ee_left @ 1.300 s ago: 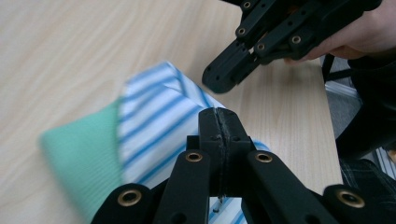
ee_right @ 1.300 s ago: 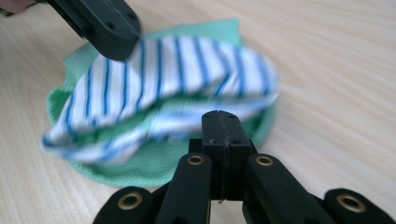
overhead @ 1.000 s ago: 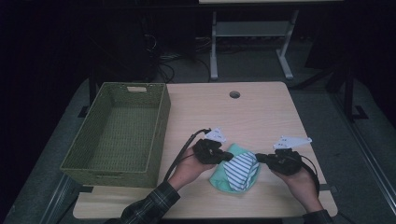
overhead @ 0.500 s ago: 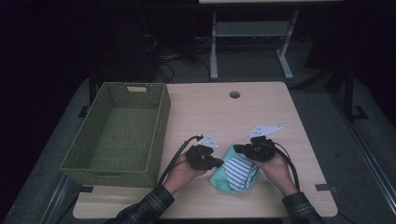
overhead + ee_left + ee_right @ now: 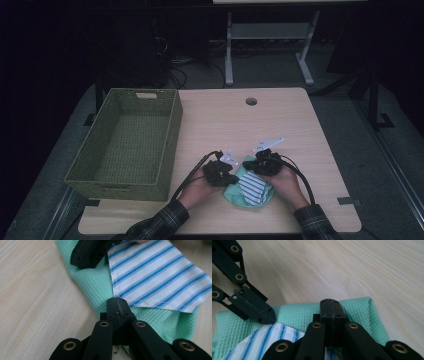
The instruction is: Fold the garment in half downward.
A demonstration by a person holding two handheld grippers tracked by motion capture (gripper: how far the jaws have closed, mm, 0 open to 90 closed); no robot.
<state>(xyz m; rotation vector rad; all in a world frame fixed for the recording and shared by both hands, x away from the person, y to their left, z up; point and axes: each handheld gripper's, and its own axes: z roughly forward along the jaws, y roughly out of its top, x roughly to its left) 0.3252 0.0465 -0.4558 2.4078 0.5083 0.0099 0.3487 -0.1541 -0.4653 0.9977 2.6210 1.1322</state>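
A mint-green waffle cloth [image 5: 233, 193] lies near the table's front edge, with a blue-and-white striped cloth [image 5: 253, 188] folded on top of it. My left gripper [image 5: 231, 178] is shut, and its tips rest on the green cloth [image 5: 92, 282] just at the striped cloth's hem [image 5: 155, 272]. My right gripper [image 5: 254, 168] is also shut, and it sits over the far edge of the green cloth [image 5: 294, 312]. The two grippers point at each other a short way apart: the right one [image 5: 87, 253] shows in the left gripper view, and the left one [image 5: 260, 313] in the right gripper view. No cloth shows between either pair of jaws.
A green woven basket [image 5: 172, 131] stands empty on the left part of the wooden table [image 5: 280, 125]. A round cable hole [image 5: 251, 101] sits near the table's far edge. Cables trail from both grippers toward the front edge.
My right gripper has moved left from the table's right part onto the cloths. My left gripper has sunk a little toward the green cloth. Both stay shut.
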